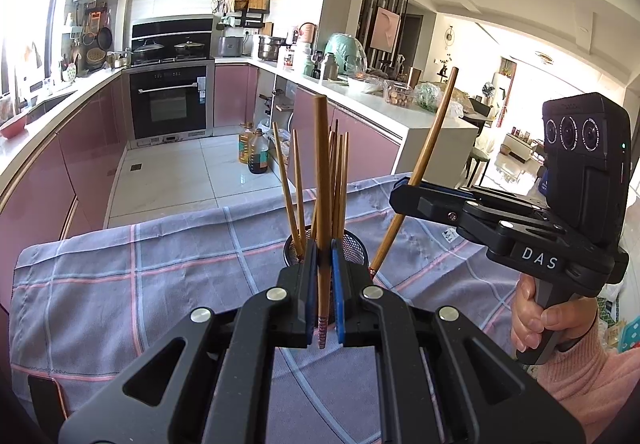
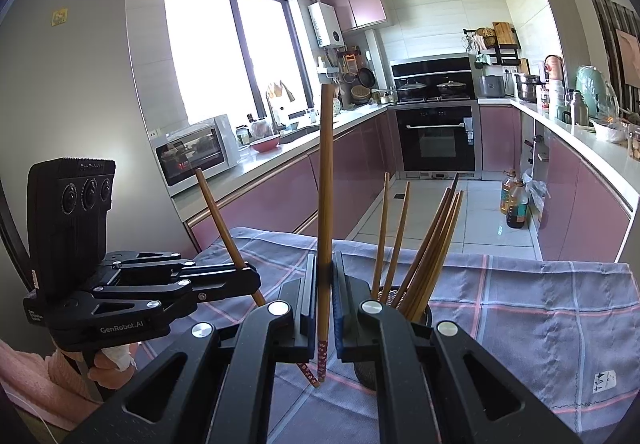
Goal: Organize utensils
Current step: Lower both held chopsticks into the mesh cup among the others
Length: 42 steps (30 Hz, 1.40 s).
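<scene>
My left gripper (image 1: 323,256) is shut on a brown chopstick (image 1: 322,180) and holds it upright just in front of the black mesh holder (image 1: 354,246), which has several chopsticks (image 1: 338,180) in it. My right gripper (image 2: 322,268) is shut on another brown chopstick (image 2: 325,180), held upright to the left of the holder (image 2: 424,314). In the left wrist view the right gripper (image 1: 404,190) is to the right of the holder with its chopstick (image 1: 434,132) tilted. In the right wrist view the left gripper (image 2: 248,276) is at the left with its chopstick (image 2: 220,220).
The holder stands on a table with a checked purple cloth (image 1: 160,264). Beyond the table's far edge are the kitchen floor (image 1: 192,180), oil bottles (image 1: 254,152), pink cabinets (image 2: 280,184), an oven (image 2: 438,138) and a crowded counter (image 1: 360,88).
</scene>
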Motion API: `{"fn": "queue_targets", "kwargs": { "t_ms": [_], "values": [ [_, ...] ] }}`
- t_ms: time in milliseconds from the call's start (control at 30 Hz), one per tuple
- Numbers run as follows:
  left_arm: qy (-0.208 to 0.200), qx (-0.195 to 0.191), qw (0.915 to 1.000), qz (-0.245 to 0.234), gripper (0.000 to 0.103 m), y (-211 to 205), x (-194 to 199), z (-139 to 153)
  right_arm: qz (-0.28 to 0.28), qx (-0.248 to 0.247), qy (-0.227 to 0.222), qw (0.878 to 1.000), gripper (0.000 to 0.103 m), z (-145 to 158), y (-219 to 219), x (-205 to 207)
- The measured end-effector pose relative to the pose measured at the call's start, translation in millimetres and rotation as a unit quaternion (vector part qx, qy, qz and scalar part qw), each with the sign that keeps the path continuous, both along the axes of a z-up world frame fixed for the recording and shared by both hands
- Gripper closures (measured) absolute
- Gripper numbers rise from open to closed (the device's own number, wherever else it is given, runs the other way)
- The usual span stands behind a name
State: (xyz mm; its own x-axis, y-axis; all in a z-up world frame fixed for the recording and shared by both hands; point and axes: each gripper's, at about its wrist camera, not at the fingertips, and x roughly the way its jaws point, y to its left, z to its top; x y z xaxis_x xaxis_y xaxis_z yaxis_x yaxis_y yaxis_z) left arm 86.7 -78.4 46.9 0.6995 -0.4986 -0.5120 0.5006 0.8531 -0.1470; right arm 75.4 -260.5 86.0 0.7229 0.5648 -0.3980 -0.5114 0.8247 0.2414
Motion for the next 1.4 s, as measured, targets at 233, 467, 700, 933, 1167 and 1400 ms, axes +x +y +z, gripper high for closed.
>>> {"fn": "queue_targets", "kwargs": {
  "t_ms": [233,467,700,933,1167,1400],
  "values": [
    [-0.005,0.0,1.0,0.0,0.095,-2.9,3.9,4.0,0.0,-0.001,-0.006,1.0,0.097,5.6,0.0,1.9],
    [-0.01,-0.002,0.9999,0.001,0.095,-2.2,3.4,7.1,0.001,-0.001,-0.013,1.0,0.097,9.7,0.0,4.5],
    [-0.016,-0.003,0.9999,-0.002,0.095,-5.6,4.8,11.0,-0.001,0.0,-0.017,1.0,0.097,10.7,-2.3,5.4],
    [-0.02,-0.004,0.9998,-0.005,0.095,-5.7,7.2,12.5,-0.005,0.002,-0.022,1.0,0.097,14.0,-7.0,8.1],
    [-0.026,-0.01,0.9996,-0.003,0.095,-2.8,11.7,15.9,-0.014,0.004,-0.029,0.999,0.097,20.1,-12.7,14.4],
    [-0.033,-0.021,0.9992,-0.005,0.095,-2.8,14.6,20.6,-0.02,0.005,-0.04,0.999,0.097,28.8,-13.6,19.6]
  ]
}}
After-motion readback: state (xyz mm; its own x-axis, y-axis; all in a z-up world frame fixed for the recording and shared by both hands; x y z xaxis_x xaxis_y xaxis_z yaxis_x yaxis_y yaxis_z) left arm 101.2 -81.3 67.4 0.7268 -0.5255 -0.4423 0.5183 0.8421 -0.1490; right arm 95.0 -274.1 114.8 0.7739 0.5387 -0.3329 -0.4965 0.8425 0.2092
